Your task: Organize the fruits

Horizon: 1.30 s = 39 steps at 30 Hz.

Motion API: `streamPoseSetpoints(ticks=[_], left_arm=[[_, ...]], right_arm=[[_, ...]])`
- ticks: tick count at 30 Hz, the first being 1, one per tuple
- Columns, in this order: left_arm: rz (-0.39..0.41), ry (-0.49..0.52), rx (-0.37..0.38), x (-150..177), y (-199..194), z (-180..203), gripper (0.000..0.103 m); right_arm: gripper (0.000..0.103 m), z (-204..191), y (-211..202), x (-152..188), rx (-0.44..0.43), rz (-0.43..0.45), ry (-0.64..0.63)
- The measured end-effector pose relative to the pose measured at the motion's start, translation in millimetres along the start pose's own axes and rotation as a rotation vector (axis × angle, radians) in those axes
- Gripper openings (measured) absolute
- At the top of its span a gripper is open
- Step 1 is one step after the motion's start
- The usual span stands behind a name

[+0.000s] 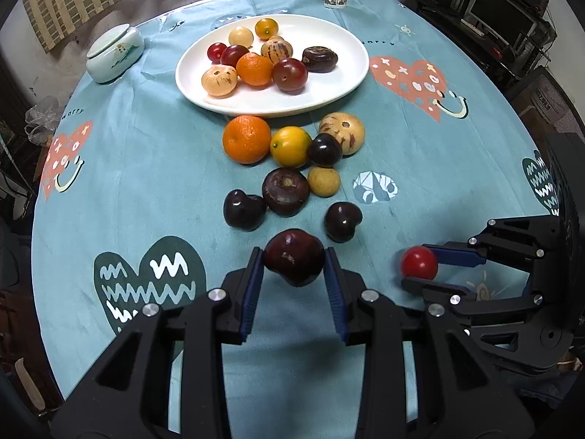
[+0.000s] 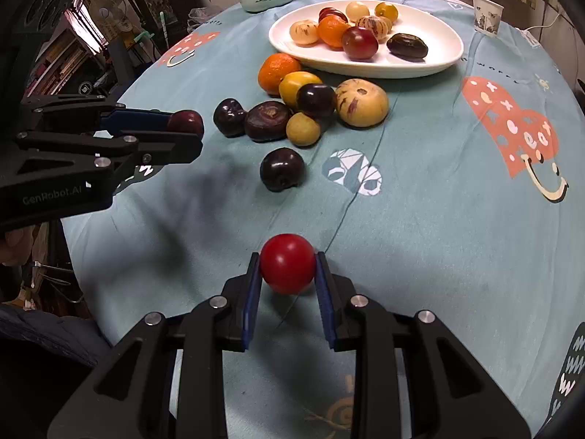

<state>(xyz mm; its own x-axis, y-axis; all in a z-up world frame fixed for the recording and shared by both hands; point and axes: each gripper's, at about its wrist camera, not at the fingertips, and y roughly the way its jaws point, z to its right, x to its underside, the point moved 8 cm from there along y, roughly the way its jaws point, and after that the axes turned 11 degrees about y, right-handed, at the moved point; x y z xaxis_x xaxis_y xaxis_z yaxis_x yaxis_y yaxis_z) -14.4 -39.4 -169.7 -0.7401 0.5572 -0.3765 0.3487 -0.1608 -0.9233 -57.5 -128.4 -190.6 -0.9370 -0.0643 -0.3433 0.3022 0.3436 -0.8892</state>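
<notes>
The left hand-held gripper (image 1: pixel 294 263) clamps a dark red plum (image 1: pixel 294 261) above the desk (image 1: pixel 146 183). The right hand-held gripper (image 2: pixel 288 269) clamps a red tomato (image 2: pixel 287 263). The white plate (image 1: pixel 329 87) holds more fruit; the rear pieces are partly hidden.

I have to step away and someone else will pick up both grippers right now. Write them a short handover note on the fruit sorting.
Left gripper: shut on a dark red plum, held clear of the cloth.
Right gripper: shut on a small red tomato, also held above the cloth.
White plate: eight fruits already on it.
Tablecloth: eight loose fruits just in front of the plate, among them an orange and three dark plums.
Left to do: set down both held fruits, presumably on the plate, then the loose ones.
</notes>
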Motion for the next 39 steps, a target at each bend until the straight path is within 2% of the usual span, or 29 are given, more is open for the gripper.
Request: streamPoseSetpoints(ticks=[17,39], left_arm=[[-0.005,0.003,-0.009,0.8,-2.8,0.2,0.034],[-0.012,0.018,-0.032,-13.9,3.4,-3.1,0.034]], right_arm=[[0.029,-6.7,1.5,1.1,-0.018,-0.008,-0.006],[0.029,-2.1,8.3,-3.5,-0.040,-0.029,0.000]])
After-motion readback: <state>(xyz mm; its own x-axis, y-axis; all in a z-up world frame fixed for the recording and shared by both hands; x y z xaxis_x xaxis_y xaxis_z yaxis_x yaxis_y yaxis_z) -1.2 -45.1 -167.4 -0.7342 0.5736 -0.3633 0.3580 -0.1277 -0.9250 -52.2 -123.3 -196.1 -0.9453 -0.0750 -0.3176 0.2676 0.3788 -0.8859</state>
